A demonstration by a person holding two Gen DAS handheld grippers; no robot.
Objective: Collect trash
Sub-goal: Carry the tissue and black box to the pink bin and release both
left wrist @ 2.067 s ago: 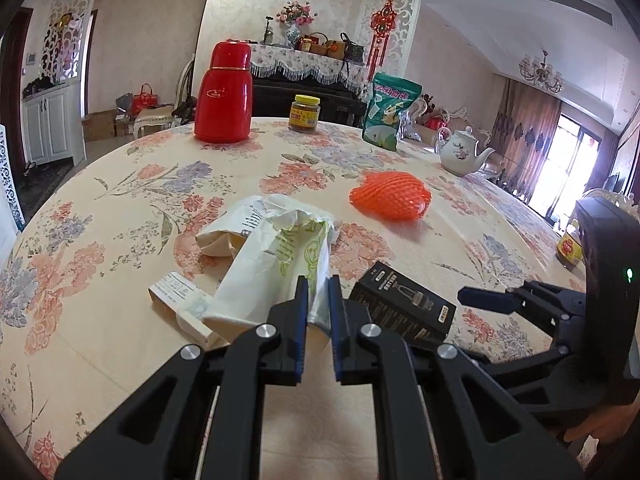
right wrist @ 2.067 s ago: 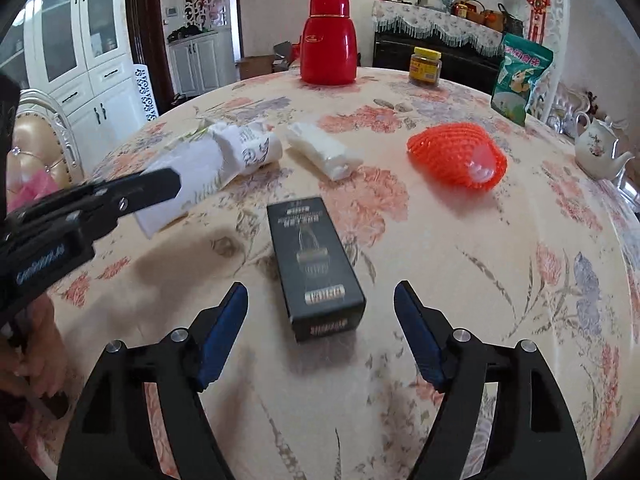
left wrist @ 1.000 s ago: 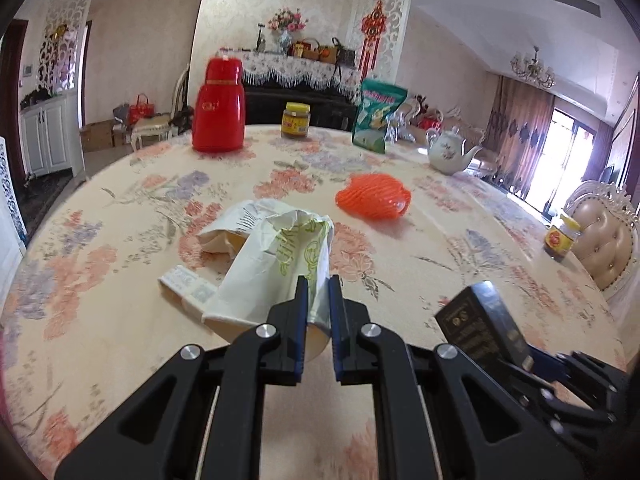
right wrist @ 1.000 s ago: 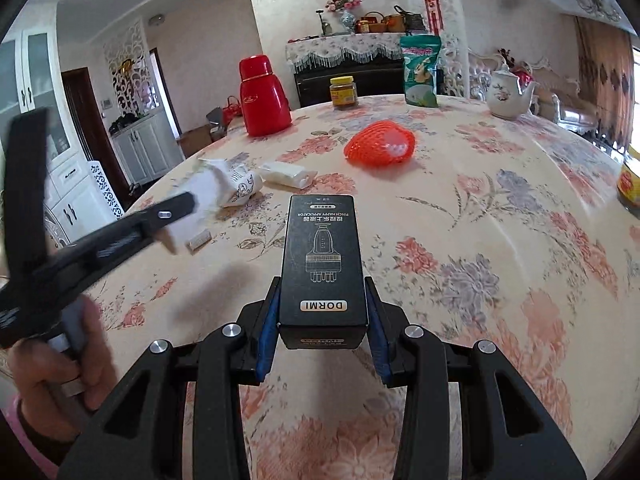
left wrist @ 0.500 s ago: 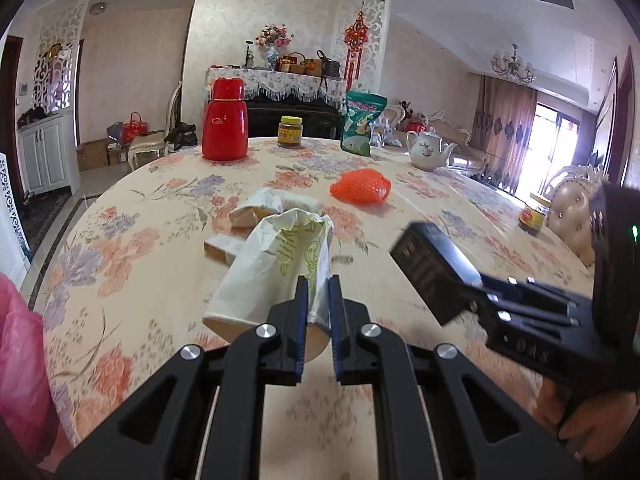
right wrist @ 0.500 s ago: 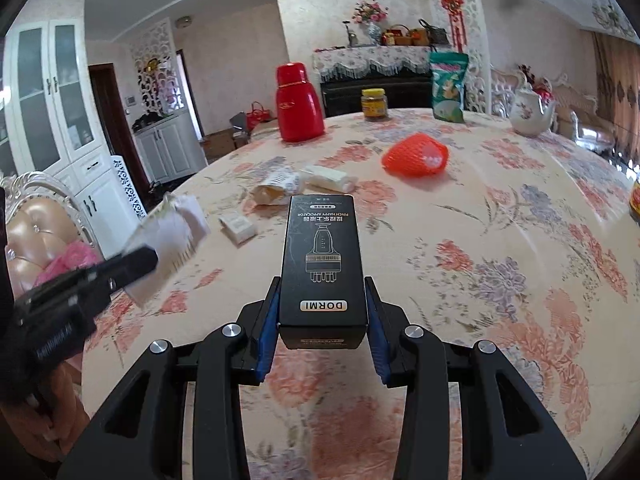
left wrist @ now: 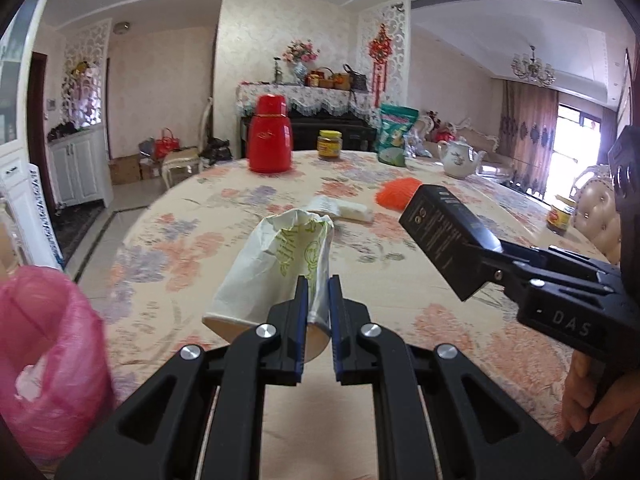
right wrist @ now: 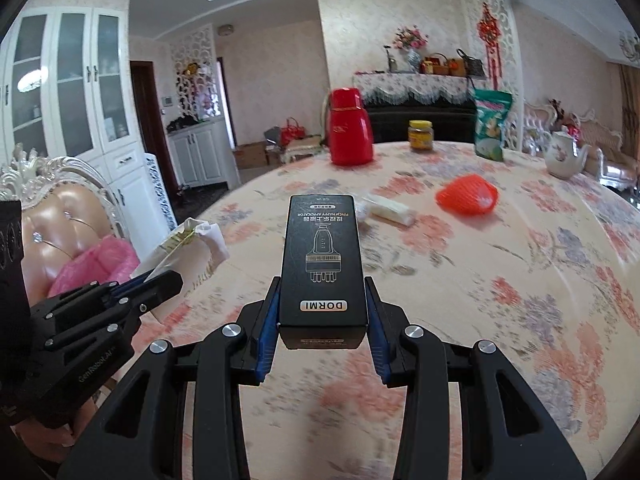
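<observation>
A: Looking at containers first, what is there?

B: A pink bag (left wrist: 44, 364) of thin crinkled plastic sits low at the left of the left wrist view, beside the table (left wrist: 400, 304); something pale shows inside it, too blurred to name. In the right wrist view it lies against a padded chair (right wrist: 60, 220). On the far side of the table stand a glossy red flask (left wrist: 269, 140), a yellow-lidded jar (left wrist: 329, 145), a green pouch (left wrist: 395, 134) and a white teapot (left wrist: 459, 158).

A: And the grippers?

B: The left gripper (left wrist: 317, 312) is clamped on a crumpled white paper bag (left wrist: 276, 264) with green print, held above the table and pointing away from the camera. The right gripper (right wrist: 322, 312) pinches a black box (right wrist: 322, 260) by its long sides; the box is rigid, rectangular and slightly shiny, marked DORMI, and juts forward past the fingertips, clear of the tabletop.

A: What is on the table itself?

B: An orange foam net (right wrist: 467, 199), domed and meshed, and near it a white soft packet (right wrist: 388, 209), both on the floral cloth well beyond both grippers.
</observation>
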